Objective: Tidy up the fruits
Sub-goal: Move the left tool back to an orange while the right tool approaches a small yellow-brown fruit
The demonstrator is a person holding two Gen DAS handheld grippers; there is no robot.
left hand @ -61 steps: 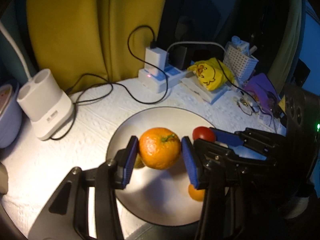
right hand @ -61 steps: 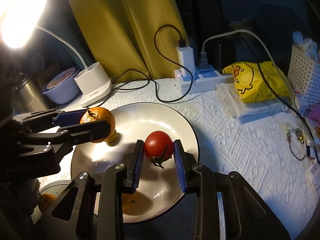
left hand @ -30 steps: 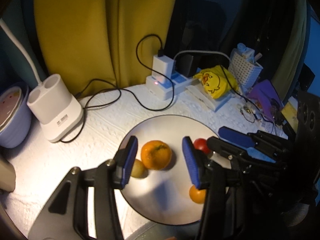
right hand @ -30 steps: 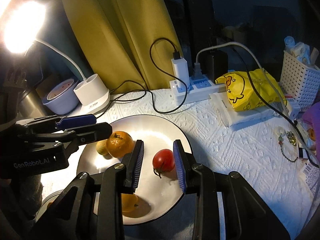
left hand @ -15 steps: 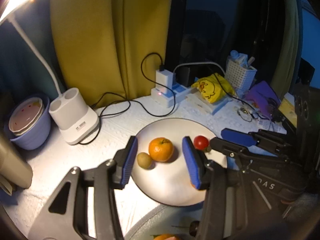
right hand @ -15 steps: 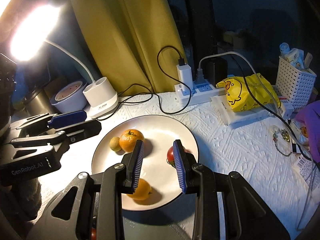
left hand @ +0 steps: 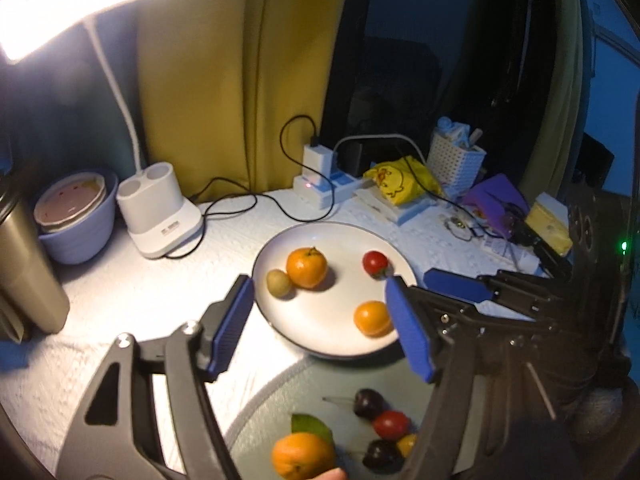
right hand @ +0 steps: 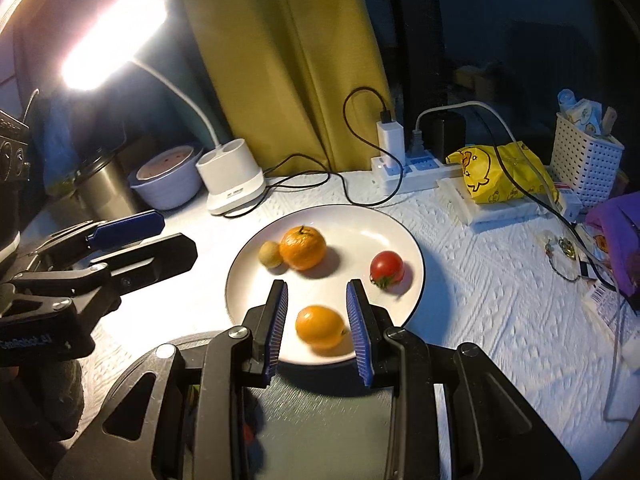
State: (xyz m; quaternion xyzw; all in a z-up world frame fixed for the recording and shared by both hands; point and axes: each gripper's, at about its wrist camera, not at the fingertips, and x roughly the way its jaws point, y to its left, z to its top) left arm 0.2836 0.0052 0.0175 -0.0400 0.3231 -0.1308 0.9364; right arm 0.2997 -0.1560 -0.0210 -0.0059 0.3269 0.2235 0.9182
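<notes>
Since sorted fruit collects there, the white plate carries a mandarin at ten o'clock, a small orange at six, a tomato at three; the left gripper is spreading, empty; the right gripper stays narrow, empty, above the plate; a dark dish below holds unsorted fruit.

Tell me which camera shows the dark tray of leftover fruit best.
The left wrist view. There the dark tray lies open below the white plate, with cherries, a tomato and an orange visible on it. In the right wrist view, the tray is mostly hidden behind the right gripper.
</notes>
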